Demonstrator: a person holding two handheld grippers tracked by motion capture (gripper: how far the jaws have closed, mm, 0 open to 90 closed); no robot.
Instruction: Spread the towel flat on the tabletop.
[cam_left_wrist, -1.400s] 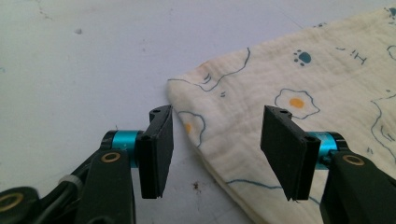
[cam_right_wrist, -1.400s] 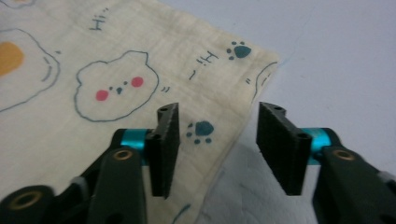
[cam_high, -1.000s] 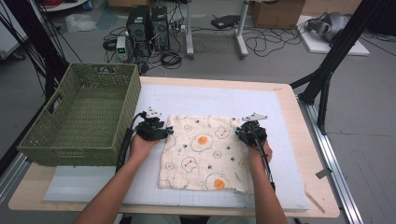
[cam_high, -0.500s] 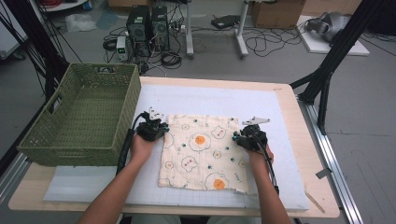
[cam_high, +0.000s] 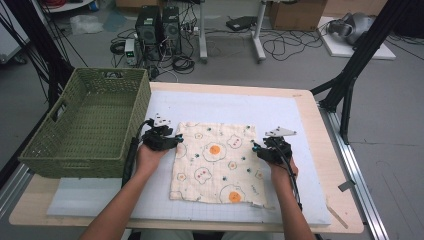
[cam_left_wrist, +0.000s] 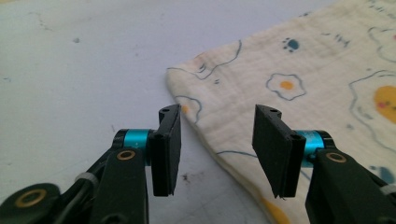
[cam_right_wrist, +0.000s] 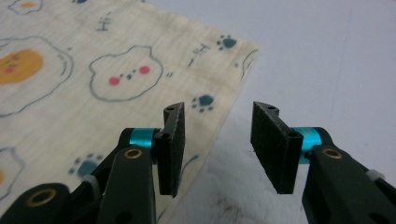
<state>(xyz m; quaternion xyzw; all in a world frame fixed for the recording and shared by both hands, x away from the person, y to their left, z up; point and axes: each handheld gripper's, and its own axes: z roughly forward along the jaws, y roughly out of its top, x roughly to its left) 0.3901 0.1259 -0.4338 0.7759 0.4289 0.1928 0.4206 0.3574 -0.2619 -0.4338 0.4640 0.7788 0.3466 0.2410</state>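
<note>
Robotics lab – a recording bench

Black rig poles (cam_high: 361, 55) frame a table (cam_high: 310, 105) topped with a white gridded mat (cam_high: 280, 115); behind it, on a bare grey floor – computer towers (cam_high: 157, 25), tangled cables (cam_high: 280, 47), cardboard boxes (cam_high: 295, 12).

Cloth (cam_high: 217, 167) flat on mat (cam_high: 280, 107) mid-table, basket (cam_high: 87, 127) to its left.

No legible text, label, brand, number or sign is showing anywhere. The cream muslin cloth (cam_high: 218, 167) is carrying only printed pictures: fried eggs, bear faces, paw prints and small scribble marks that are not reading as letters.
</note>
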